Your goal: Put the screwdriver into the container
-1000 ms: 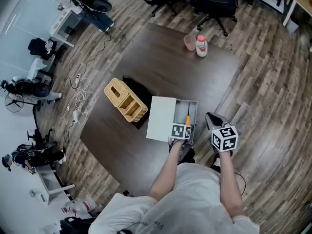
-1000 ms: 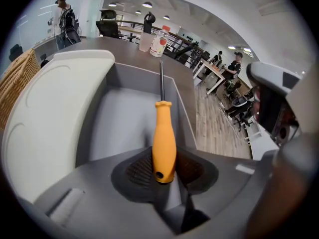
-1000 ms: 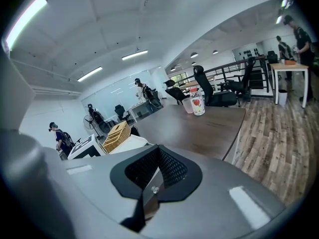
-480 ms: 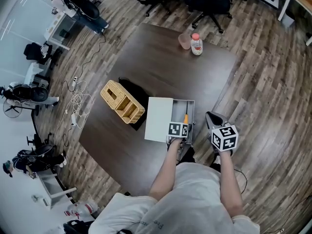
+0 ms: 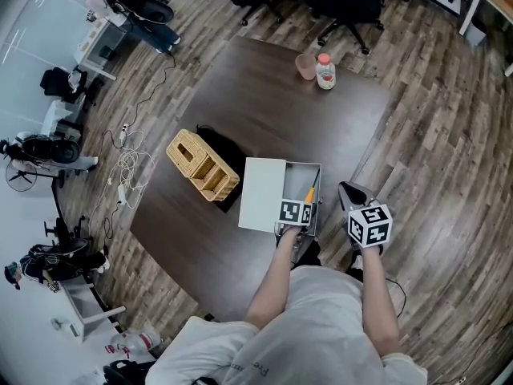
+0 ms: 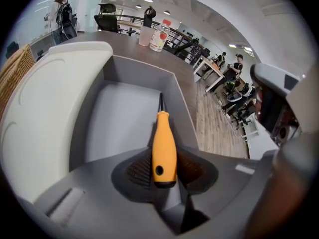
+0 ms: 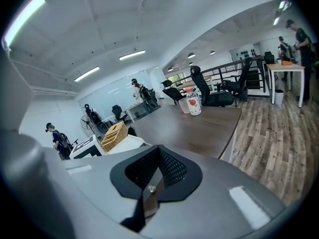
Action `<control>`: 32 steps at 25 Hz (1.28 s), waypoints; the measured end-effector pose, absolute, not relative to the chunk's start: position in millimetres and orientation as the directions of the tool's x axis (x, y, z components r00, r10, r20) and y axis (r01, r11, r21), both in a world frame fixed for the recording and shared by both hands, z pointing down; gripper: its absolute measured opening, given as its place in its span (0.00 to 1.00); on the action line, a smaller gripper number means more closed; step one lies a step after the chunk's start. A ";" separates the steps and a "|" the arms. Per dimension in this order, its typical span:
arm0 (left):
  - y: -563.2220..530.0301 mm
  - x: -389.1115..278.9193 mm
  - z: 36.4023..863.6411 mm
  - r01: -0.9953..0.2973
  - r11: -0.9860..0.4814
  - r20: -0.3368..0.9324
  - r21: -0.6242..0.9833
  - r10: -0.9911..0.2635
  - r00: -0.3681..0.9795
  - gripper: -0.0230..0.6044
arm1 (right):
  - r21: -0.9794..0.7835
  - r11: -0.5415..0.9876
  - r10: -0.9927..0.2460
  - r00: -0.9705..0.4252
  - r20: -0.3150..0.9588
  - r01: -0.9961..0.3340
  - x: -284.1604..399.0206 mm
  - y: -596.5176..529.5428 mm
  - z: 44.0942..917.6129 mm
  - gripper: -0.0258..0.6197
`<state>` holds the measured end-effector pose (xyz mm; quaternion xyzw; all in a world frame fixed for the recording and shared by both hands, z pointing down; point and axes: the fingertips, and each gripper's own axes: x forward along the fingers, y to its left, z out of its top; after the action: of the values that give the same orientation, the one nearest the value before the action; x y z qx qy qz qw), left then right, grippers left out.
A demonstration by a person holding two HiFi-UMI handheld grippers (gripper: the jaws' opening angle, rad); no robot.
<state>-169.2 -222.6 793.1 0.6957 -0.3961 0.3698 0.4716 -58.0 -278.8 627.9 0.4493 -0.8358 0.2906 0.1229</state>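
Head view: high, steeply down on table (image 5: 264, 103); left gripper view — close, facing into grey container (image 6: 124, 108); right gripper view — low, across table; all share bottle (image 5: 325, 72)

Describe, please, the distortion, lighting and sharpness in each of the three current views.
Head view: strong fisheye, floorboards bending round the table, light even, detail sharp. Left gripper view: dark round vignette, screwdriver crisp, the white lid bright but not blown out. Right gripper view: same vignette, ceiling strip light bowed and glaring.
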 end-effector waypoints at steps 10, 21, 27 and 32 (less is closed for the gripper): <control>-223.6 -169.3 791.7 -0.902 -0.244 0.889 0.355 -0.209 0.407 0.31 | -0.372 0.425 -0.678 -0.563 0.473 -0.825 -56.4 -276.2 629.1 0.04; -224.5 -168.9 792.4 -0.899 -0.248 0.885 0.362 -0.213 0.415 0.31 | -0.364 0.427 -0.678 -0.560 0.476 -0.828 -55.8 -275.7 628.9 0.04; -224.3 -168.2 792.6 -0.899 -0.259 0.887 0.354 -0.213 0.410 0.31 | -0.364 0.428 -0.680 -0.560 0.474 -0.827 -56.0 -275.3 629.2 0.04; -223.8 -168.8 794.1 -0.897 -0.263 0.885 0.355 -0.215 0.413 0.31 | -0.361 0.423 -0.684 -0.554 0.474 -0.831 -53.3 -273.1 628.8 0.04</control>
<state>-168.8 -223.8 794.1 0.7029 -0.3955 0.3705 0.4606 -53.3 -273.1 628.8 0.4545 -0.8337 0.2864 0.1281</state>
